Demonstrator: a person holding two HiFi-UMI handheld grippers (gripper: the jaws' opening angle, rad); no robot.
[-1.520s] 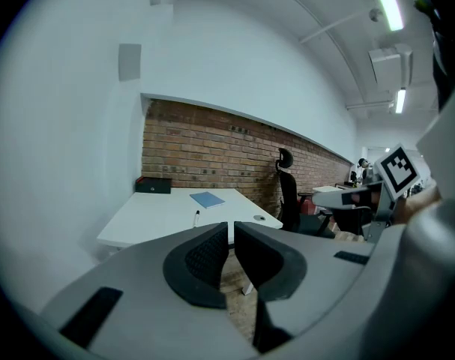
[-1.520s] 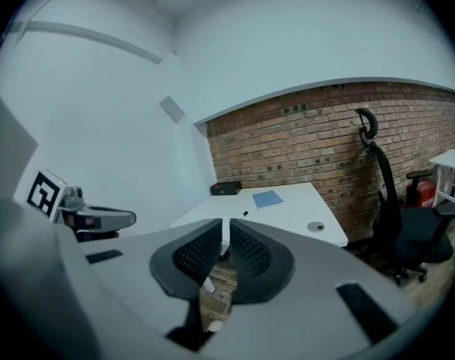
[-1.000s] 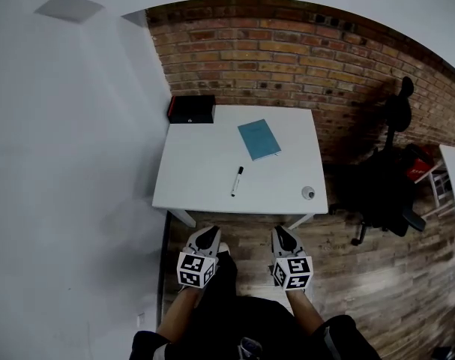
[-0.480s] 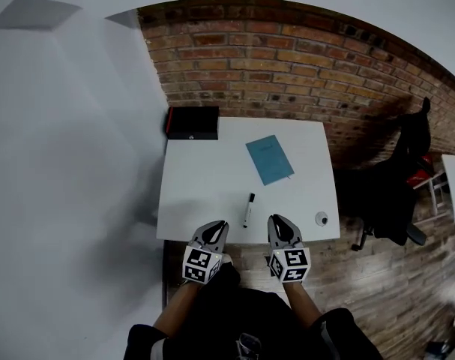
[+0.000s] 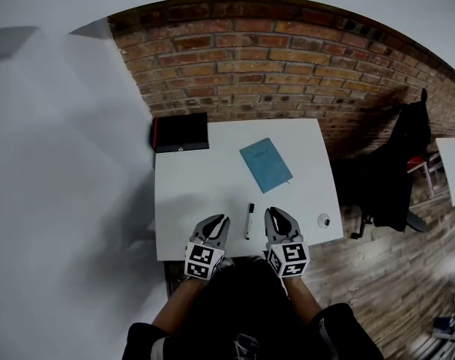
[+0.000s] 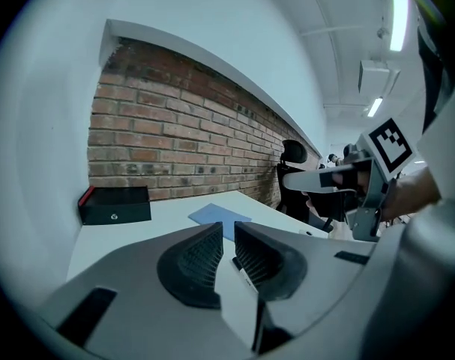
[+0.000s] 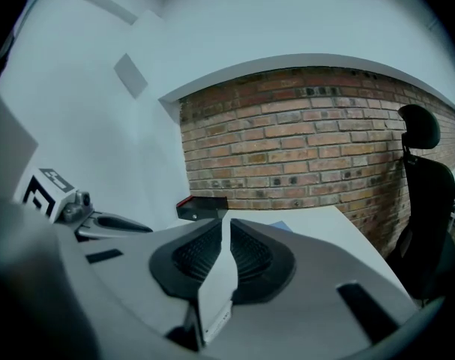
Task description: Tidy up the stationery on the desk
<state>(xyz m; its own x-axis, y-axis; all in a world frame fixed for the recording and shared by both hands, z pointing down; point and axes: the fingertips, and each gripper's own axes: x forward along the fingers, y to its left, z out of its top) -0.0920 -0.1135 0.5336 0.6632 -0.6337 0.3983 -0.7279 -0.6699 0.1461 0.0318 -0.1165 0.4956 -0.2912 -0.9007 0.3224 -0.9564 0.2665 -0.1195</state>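
View from above of a small white rectangular desk (image 5: 190, 201) set against a red brick wall (image 5: 234, 58), with a person standing at its near edge, lower centre of the frame.

The tidying does not appear to have begun; every item lies loose on the desk.
- A slim black-and-white marker pen (image 5: 249, 220) lies near the front edge, between the two grippers and touching neither.
- A flat teal-blue notebook (image 5: 265, 165) lies at an angle, just right of the desk's centre.
- A small round grey object (image 5: 324, 220), too small to identify, sits at the lower right corner.
- A black rectangular box with a red edge (image 5: 181, 133) stands at the upper left corner, perhaps the place for the stationery.

The left gripper (image 5: 221, 219) and the right gripper (image 5: 272, 213) hover over the front edge. Each has its jaws drawn almost together, leaving a thin slit, and grasps nothing.

A black office chair (image 5: 396, 171) stands at the right of the frame.
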